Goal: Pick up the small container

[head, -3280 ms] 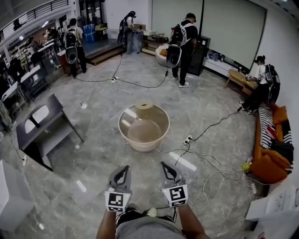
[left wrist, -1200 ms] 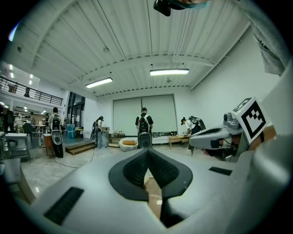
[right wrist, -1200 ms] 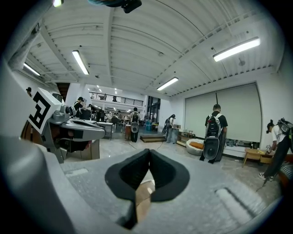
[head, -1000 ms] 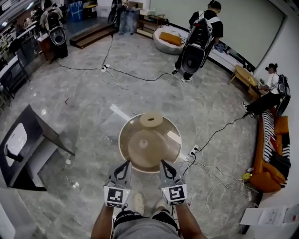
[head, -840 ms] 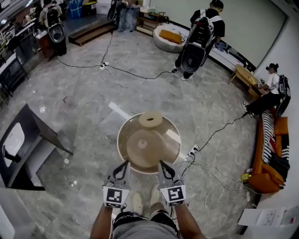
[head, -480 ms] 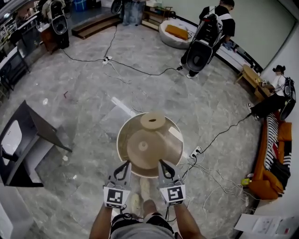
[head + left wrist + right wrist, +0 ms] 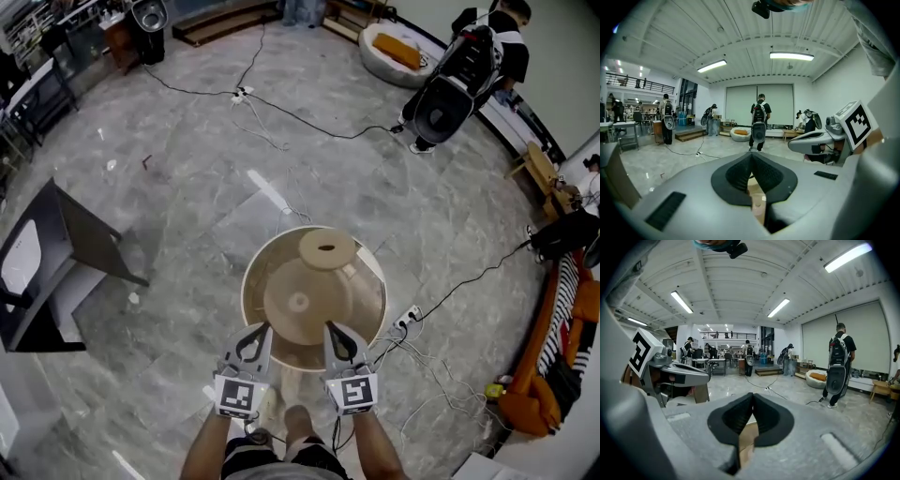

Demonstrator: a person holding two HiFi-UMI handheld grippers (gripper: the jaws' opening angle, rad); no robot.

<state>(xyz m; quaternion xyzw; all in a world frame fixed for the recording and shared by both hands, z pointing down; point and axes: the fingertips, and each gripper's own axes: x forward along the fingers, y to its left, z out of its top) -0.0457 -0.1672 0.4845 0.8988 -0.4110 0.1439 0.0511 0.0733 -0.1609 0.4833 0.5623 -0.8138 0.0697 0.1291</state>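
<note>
Head view puts the container [image 7: 326, 249] at the far rim of the round table [image 7: 251, 286], beyond my left tongs [image 7: 262, 328] and right tongs [image 7: 331, 328], both pressed together and empty; it looks light and stiff, so I'd pinch across its sides.

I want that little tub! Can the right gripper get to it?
Probably: nothing blocks the way across the round table to the small container at its far edge, but the right gripper is shut.
</note>
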